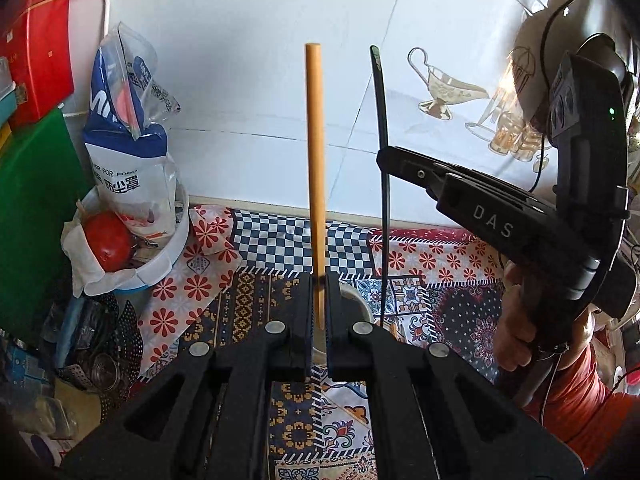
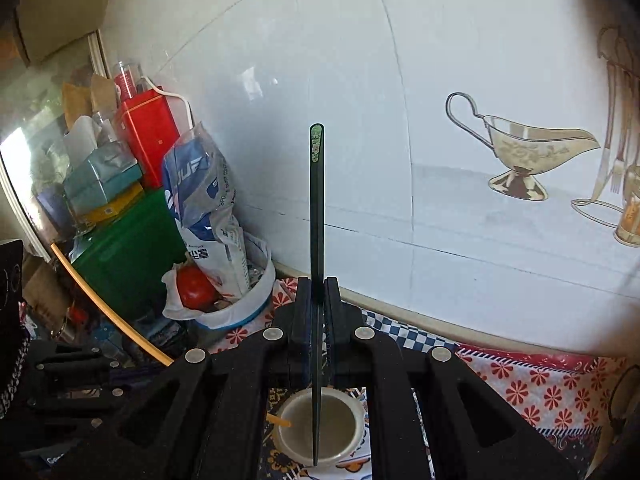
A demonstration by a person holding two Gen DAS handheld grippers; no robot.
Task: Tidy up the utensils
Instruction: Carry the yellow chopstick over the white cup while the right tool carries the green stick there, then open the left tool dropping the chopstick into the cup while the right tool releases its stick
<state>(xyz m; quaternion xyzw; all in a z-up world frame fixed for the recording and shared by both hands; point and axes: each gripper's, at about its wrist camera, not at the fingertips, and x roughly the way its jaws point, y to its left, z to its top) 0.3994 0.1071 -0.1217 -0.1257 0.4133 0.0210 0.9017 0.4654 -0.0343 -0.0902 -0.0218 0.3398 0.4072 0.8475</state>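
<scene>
Two claws, one chopstick each, above a cup on a kitchen counter

The left gripper (image 1: 319, 308) is clamped on a tan wooden chopstick (image 1: 315, 160) standing upright; the right gripper (image 2: 316, 308) is closed on a slim dark-green chopstick with a patterned tip (image 2: 316, 208), its lower end over a round cream ceramic cup (image 2: 320, 428) on the patchwork floral tablecloth (image 2: 540, 388). To the left sit a white tub with a red tomato (image 2: 195, 288), then a white tiled wall (image 2: 340, 80).
</scene>
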